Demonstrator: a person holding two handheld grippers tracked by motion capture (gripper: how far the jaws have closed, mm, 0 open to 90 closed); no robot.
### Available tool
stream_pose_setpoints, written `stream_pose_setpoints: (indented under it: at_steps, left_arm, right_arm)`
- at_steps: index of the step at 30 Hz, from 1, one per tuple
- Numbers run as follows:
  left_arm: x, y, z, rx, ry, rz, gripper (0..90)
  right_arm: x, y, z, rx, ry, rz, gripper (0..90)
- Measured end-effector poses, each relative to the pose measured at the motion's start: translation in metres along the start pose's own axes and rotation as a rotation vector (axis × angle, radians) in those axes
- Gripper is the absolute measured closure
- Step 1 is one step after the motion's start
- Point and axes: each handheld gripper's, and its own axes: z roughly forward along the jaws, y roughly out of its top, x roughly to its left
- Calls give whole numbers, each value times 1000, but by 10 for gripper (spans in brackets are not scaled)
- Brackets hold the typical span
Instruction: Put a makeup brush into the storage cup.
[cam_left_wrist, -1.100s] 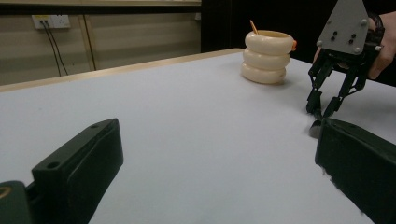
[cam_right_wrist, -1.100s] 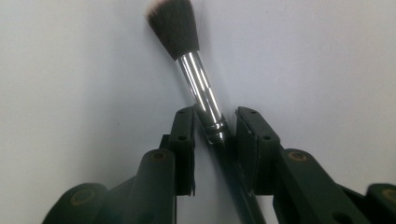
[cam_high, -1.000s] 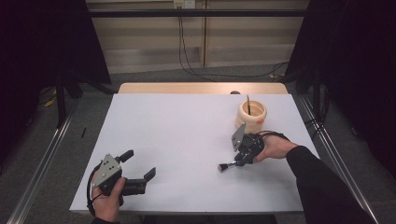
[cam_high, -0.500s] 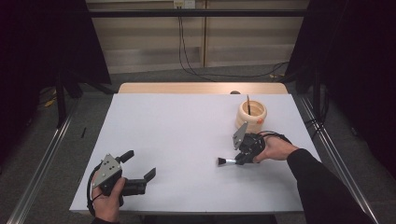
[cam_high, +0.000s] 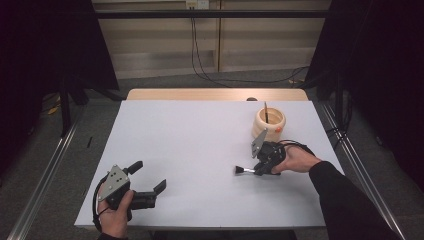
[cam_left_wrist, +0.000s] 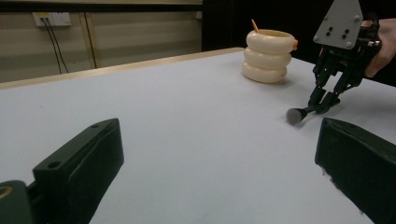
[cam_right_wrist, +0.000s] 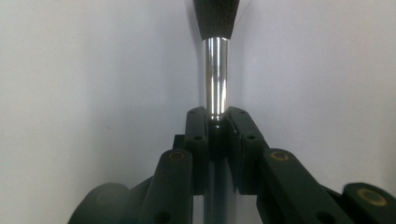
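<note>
Right tongs (cam_high: 256, 170) clamped on brush (cam_high: 244, 170) handle; bristles point left, low over white bench (cam_high: 200, 145), right half. Left tongs (cam_high: 150, 181) gaping wide, nothing between, near front left corner. Cream ringed cup (cam_high: 269, 125) with stick inside stands just behind right tongs.

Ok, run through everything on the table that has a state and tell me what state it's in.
Left gripper: open, holding nothing, low over the table.
Right gripper: fingers shut on the brush.
Brush: held near-level, bristles pointing away from the holder.
Ringed cream holder: upright, one thin stick inside.
</note>
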Motion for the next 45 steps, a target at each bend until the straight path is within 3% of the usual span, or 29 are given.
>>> stream_pose_setpoints:
  at_steps: [4,6,7,10,11,15,21,25,31,38,45]
  left_arm:
    - [0,0,0,-1,3,2,12]
    - [0,0,0,-2,5,2,12]
    - [0,0,-1,0,5,3,13]
    - [0,0,-1,-2,5,3,12]
    - [0,0,-1,-1,6,4,13]
    - [0,1,-1,-11,6,1,13]
    - [0,1,-1,-10,7,1,13]
    - [0,0,-1,-10,6,2,13]
    - [0,0,-1,-9,5,3,14]
    - [0,0,-1,-8,3,1,14]
    - [1,0,-1,-3,-1,4,17]
  right_arm:
    - [0,-3,-1,-6,-11,28,794]
    - [-1,-4,-2,-13,-10,19,793]
    - [1,-4,-2,-7,-17,50,793]
    - [0,-5,-4,-30,-42,45,794]
    - [1,-6,-5,-30,-38,73,794]
    - [1,-8,-7,-63,-46,61,794]
    - [1,-9,-14,-119,-64,80,794]
    - [1,-13,-14,-129,-60,125,794]
    - [3,-18,-19,-189,-73,181,794]
    - [8,-22,-24,-245,-110,195,794]
    - [11,-26,-24,-300,-100,201,794]
